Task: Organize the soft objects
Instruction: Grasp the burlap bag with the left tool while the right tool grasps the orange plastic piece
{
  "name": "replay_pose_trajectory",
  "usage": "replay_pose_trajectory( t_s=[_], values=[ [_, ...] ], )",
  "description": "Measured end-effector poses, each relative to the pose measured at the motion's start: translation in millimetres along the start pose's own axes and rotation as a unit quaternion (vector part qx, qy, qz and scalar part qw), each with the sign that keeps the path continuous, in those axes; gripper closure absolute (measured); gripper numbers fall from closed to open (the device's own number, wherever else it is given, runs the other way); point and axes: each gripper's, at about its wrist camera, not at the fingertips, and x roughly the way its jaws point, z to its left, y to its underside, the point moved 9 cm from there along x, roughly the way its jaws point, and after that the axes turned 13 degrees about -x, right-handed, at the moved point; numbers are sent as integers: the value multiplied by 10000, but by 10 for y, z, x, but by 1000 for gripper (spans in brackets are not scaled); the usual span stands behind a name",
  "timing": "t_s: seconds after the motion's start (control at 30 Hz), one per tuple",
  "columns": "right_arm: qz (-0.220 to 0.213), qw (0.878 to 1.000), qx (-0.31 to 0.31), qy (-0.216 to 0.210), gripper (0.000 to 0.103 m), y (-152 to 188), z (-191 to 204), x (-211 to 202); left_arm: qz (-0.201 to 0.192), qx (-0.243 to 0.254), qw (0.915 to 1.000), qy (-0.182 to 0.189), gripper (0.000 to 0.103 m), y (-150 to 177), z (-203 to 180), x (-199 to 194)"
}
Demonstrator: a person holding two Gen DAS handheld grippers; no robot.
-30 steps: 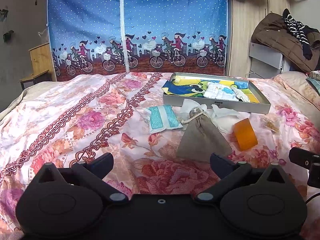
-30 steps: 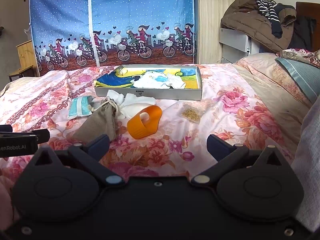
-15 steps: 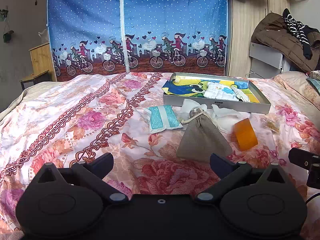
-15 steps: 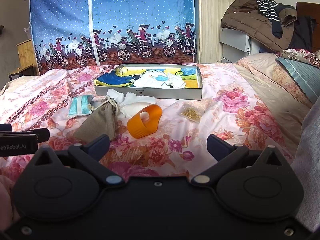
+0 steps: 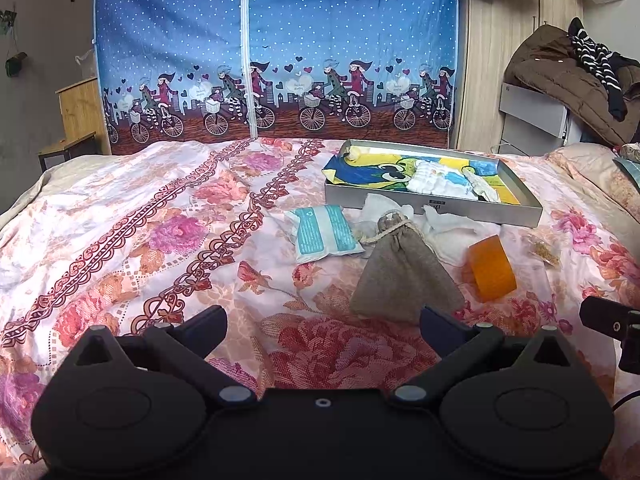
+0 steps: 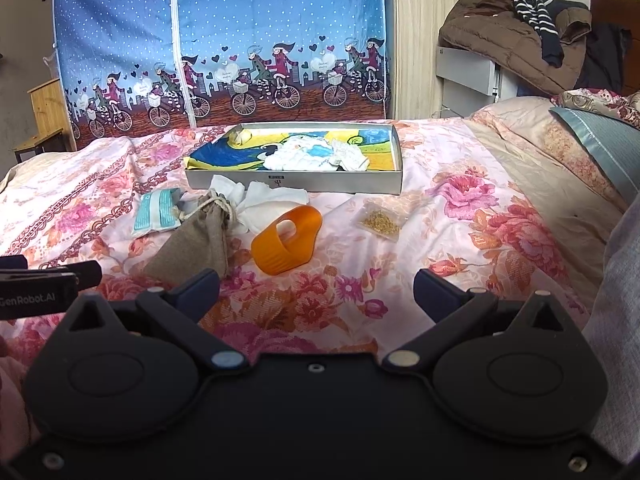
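Note:
A grey drawstring pouch [image 5: 404, 276] [image 6: 196, 240] lies on the floral bedspread. Beside it lie a teal-and-white packet [image 5: 322, 232] [image 6: 158, 214], white cloths [image 5: 448, 224] [image 6: 272, 200], an orange silicone piece [image 5: 492, 268] [image 6: 288, 240] and a small clear bag of yellow bits [image 5: 542, 244] [image 6: 380, 222]. Behind them a shallow grey box [image 5: 432, 204] [image 6: 296, 184] holds a colourful cloth and white fabric. My left gripper [image 5: 324, 320] is open and empty, short of the pouch. My right gripper [image 6: 316, 284] is open and empty, short of the orange piece.
A blue fabric wardrobe [image 5: 276, 52] stands behind the bed. A wooden stand [image 5: 76, 116] is at the left. A cabinet with a brown coat [image 6: 512, 40] is at the right. Pillows [image 6: 592, 136] lie at the bed's right side.

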Motion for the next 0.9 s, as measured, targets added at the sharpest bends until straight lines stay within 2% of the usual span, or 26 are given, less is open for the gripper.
replay_pose_trajectory(
  t_s=[0.33,0.67,0.77,0.83,0.9],
  values=[
    [243,9988,-310,-282,0,-130,6,435,191,-38,9998,71,1,-55,-49,455],
    [451,9957,-214,-782,0,-231,10,1186,263,164,9978,580,1,-138,-251,1044],
    [505,9937,11,-1005,0,-184,32,1319,459,175,9963,702,1,-103,-300,1245],
    [491,9925,37,-1120,2,-148,69,1364,699,136,9943,799,5,-50,-319,1354],
    [462,9911,29,-1251,13,-121,89,1444,945,55,9907,980,16,-11,-335,1421]
  ],
)
